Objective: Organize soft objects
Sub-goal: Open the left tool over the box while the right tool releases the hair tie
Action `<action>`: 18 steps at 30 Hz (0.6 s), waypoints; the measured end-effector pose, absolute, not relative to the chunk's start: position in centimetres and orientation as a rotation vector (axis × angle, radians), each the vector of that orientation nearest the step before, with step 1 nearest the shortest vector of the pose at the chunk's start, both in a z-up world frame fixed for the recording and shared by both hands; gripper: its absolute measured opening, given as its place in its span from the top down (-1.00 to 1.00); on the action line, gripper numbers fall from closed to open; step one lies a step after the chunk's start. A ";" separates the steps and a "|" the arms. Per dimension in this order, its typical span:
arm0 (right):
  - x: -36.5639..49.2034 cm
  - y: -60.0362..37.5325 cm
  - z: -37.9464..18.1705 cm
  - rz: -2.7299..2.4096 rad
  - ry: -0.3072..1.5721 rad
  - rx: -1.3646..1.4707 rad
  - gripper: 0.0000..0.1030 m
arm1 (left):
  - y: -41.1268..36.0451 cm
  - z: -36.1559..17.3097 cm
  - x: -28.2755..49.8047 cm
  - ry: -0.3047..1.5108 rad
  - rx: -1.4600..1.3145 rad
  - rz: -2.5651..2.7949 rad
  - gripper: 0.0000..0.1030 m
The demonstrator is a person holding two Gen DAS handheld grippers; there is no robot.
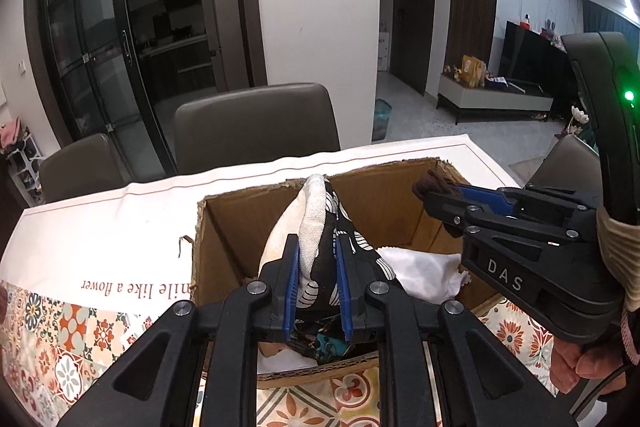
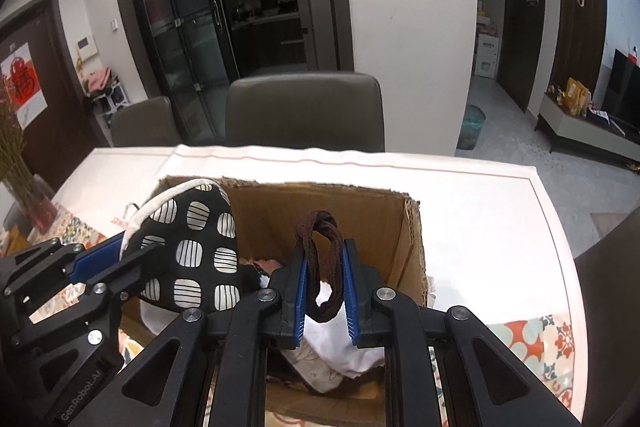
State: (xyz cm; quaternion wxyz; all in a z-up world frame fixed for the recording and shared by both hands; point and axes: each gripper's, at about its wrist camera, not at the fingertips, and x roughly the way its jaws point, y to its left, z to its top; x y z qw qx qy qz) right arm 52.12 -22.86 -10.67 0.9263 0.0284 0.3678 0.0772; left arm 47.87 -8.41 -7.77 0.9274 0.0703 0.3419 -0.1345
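Note:
An open cardboard box [image 1: 224, 223] [image 2: 412, 239] stands on the table with white cloth [image 1: 416, 267] [image 2: 352, 351] and other soft items inside. My left gripper [image 1: 316, 255] [image 2: 120, 251] is shut on a black mitt with white striped patches and a cream lining [image 1: 316, 227] [image 2: 196, 251], held over the box's left part. My right gripper [image 2: 324, 267] [image 1: 432, 193] is shut on a brown braided hair band [image 2: 320, 259] [image 1: 430, 185], held over the box's right part.
The table carries a white cloth [image 2: 472, 211] and a patterned tile-print cover [image 1: 52, 339]. Grey chairs [image 1: 256, 123] [image 2: 304, 111] stand at the far edge. A vase with dried stems [image 2: 24, 183] sits at the left.

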 end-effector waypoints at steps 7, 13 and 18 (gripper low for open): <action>52.1 -22.7 -11.1 0.152 0.774 0.043 0.26 | -8.3 -7.9 47.7 0.706 0.151 -0.256 0.47; 51.7 -22.3 -10.2 0.166 0.758 0.051 -0.03 | -7.3 -7.2 47.0 0.680 0.139 -0.234 0.21; 51.1 -21.6 -9.3 0.156 0.747 0.030 -0.06 | -6.5 -6.0 45.8 0.646 0.170 -0.181 0.20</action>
